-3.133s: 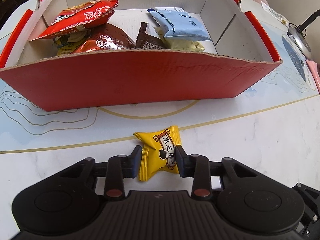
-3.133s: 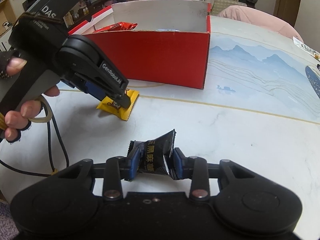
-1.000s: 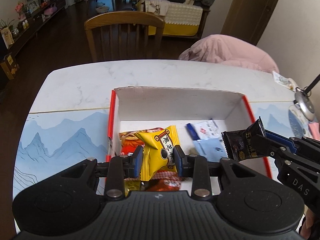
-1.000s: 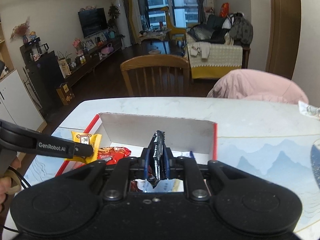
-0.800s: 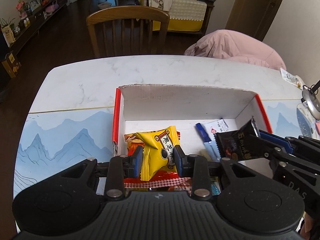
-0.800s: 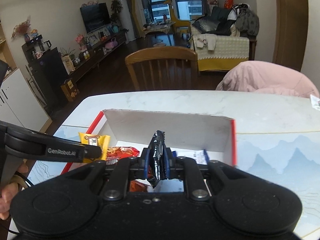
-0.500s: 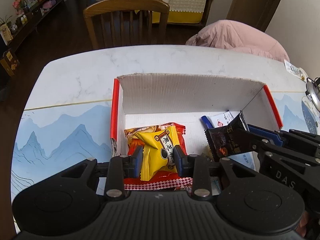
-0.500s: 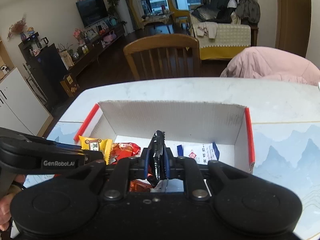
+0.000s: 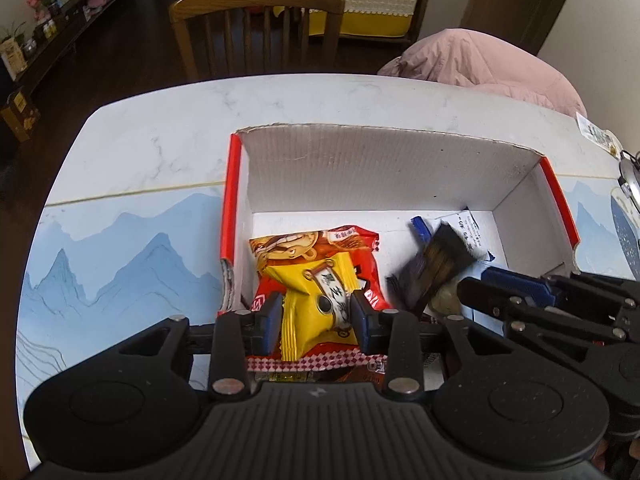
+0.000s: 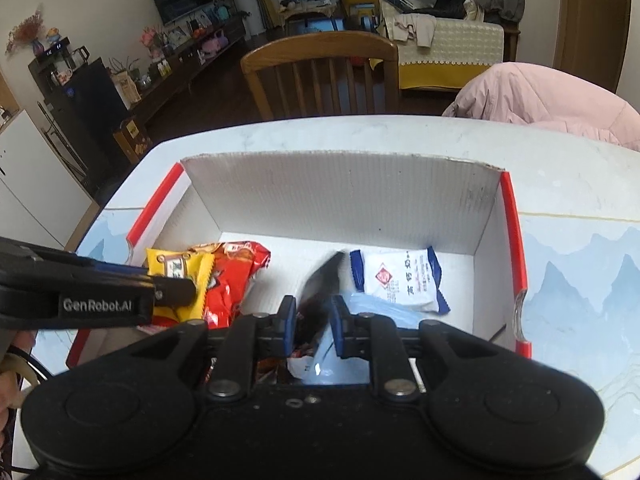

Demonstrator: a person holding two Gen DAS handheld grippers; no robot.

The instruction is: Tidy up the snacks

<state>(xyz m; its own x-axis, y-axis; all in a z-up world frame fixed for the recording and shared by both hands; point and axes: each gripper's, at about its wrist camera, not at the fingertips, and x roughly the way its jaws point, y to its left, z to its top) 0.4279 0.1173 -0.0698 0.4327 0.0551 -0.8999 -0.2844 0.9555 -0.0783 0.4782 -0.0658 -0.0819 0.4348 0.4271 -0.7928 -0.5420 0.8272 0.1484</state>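
Left tool (image 9: 318,316) is clenched on my yellow packet (image 9: 316,300), held over the red bag (image 9: 320,248) in the box (image 9: 380,168). My right tool (image 10: 313,322) has its jaws parted, the blurred black packet (image 10: 320,284) loose between them above the white pouch (image 10: 396,280). Farther off, the counter (image 9: 160,140).

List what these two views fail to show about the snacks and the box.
- Black packet: motion-blurred in both views, so its print, and whether the right gripper has let go, are unreadable.
- Box near wall: hidden by both gripper bodies.
- Yellow packet: lower part hidden by the left gripper.
- Snacks under the red bag: mostly covered.
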